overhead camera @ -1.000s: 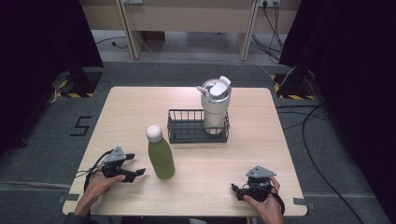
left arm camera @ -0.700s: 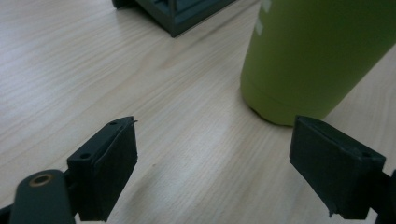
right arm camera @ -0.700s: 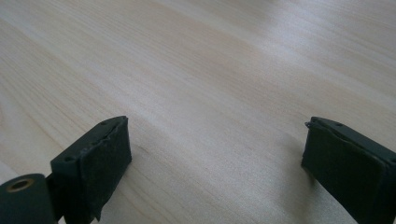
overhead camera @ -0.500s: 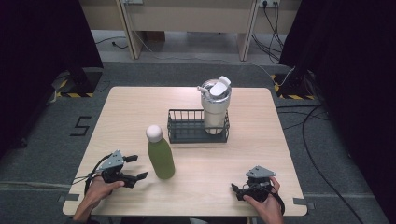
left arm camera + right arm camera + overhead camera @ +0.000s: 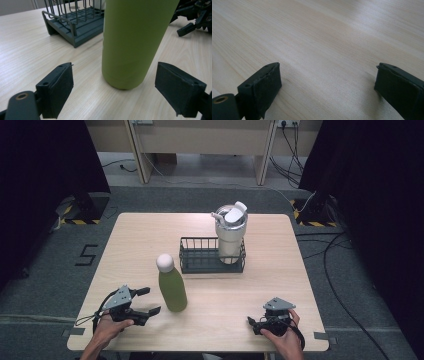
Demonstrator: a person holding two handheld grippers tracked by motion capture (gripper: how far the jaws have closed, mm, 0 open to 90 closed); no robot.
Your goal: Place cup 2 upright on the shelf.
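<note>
Left gripper [image 5: 149, 301] is gaping wide, jaws pointing at the tall green bottle with a white round cap [image 5: 171, 282] (standing upright, untouched, just beside them). Bottle is sitting near the dark wire basket [image 5: 200, 262]. Right gripper [image 5: 253, 323] is resting wide open on the pale wooden table [image 5: 150, 232].

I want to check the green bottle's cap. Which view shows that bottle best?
The high view: the green bottle stands whole, white cap included, beside the left gripper. The left gripper view gives just its lower body between open jaws. The right gripper view faces bare table.
</note>
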